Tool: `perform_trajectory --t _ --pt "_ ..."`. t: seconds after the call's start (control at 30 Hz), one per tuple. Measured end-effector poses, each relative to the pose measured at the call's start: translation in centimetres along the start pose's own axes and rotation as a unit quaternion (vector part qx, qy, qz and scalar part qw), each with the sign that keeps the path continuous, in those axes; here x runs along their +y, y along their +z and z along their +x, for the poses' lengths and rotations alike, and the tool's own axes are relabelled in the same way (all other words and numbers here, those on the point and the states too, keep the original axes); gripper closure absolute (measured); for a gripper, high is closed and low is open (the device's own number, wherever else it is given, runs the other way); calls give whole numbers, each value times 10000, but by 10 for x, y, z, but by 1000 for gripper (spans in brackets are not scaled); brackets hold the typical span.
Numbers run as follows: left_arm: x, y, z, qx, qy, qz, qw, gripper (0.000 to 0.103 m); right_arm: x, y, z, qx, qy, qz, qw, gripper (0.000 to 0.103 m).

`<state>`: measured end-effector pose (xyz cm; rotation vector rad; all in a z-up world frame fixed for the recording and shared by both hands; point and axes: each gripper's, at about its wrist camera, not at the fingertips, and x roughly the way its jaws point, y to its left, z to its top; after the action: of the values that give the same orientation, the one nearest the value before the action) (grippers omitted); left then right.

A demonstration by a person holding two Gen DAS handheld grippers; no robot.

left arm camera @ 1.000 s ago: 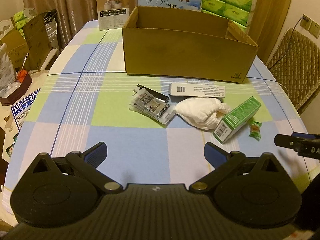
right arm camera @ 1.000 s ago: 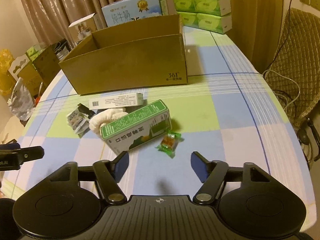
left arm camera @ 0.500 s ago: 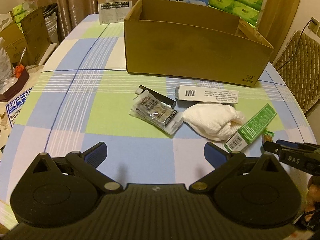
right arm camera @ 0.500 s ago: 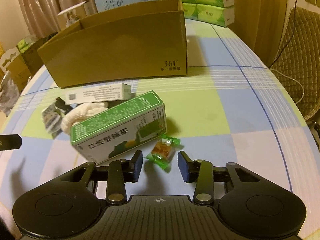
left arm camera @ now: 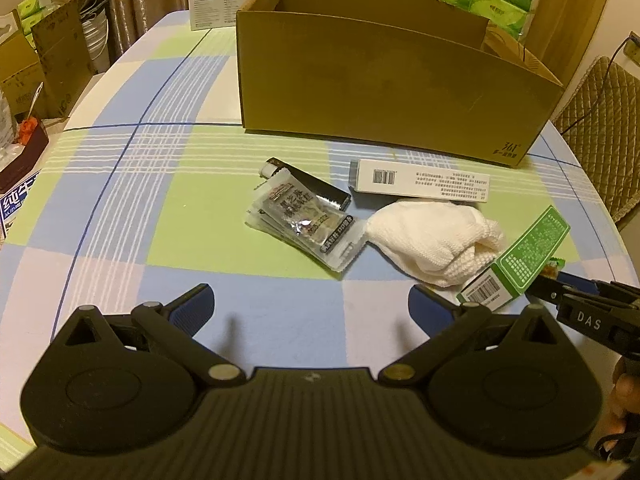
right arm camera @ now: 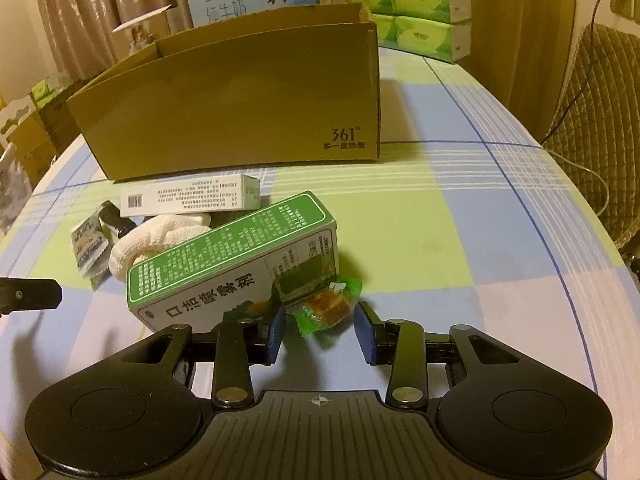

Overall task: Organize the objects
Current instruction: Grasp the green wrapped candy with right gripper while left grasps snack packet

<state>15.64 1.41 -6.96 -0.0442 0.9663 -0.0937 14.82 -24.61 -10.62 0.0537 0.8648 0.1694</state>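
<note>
- The right gripper (right arm camera: 320,334) sits low over the checked blue, green and white tablecloth (right arm camera: 460,240), its blue-padded fingers (right arm camera: 276,334) spread either side of a small sweet in a crinkly green and orange wrapper (right arm camera: 326,306), not yet touching it
- The sweet lies on the cloth just beside, perhaps touching, the near corner of the green and white cardboard carton (right arm camera: 232,264), which leans on the crumpled white cloth (right arm camera: 160,240)
- The step in hand looks to be picking up the sweet, probably to drop it into the large open brown cardboard box (right arm camera: 240,116) standing behind the pile
- To do this well, the person should advance slightly so the pads straddle the firm orange middle, not just the thin twisted wrapper end
- The left pad is very close to the carton; closing could catch its corner and drag or tip it, so a small shift to the right before closing seems wise
- The wrapper is likely slippery and light, so a gentle, full closure and a straight lift should serve best
- The left gripper (left arm camera: 310,304) hovers with fingers (left arm camera: 196,304) spread wide and holding nothing, near the clear printed sachets (left arm camera: 308,224) that lie over a black lighter (left arm camera: 316,190)
- The long white barcoded box (left arm camera: 420,180) lies in front of the brown box; nothing can be seen inside the brown box from these views
</note>
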Motion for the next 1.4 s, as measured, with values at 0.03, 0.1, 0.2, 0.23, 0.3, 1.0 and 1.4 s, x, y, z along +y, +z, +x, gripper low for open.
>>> perform_trajectory --t 0.03,0.1,0.2,0.23,0.3,1.0,1.4 --pt "0 1 0 -1 -3 7 10000 2 -1 0 0 -4 6 28 10000 67" --pt "-1 2 1 -7 -6 21 10000 2 -2 2 0 -9 21 105 9999 67" --pt "-2 4 3 -15 -2 35 10000 2 -2 3 0 -7 35 133 9999 67" --pt "-2 4 4 -11 -1 40 10000 2 -3 3 0 -15 33 141 9999 67" --pt "-2 5 6 -11 3 47 10000 2 -2 3 1 -29 11 136 9999 67" --pt "10 40 51 -114 -56 -571 9983 24 -7 2 -4 -77 -224 153 9996 77" --pt "11 37 59 99 234 144 9996 70 -8 1 -5 -77 -245 121 9996 77"
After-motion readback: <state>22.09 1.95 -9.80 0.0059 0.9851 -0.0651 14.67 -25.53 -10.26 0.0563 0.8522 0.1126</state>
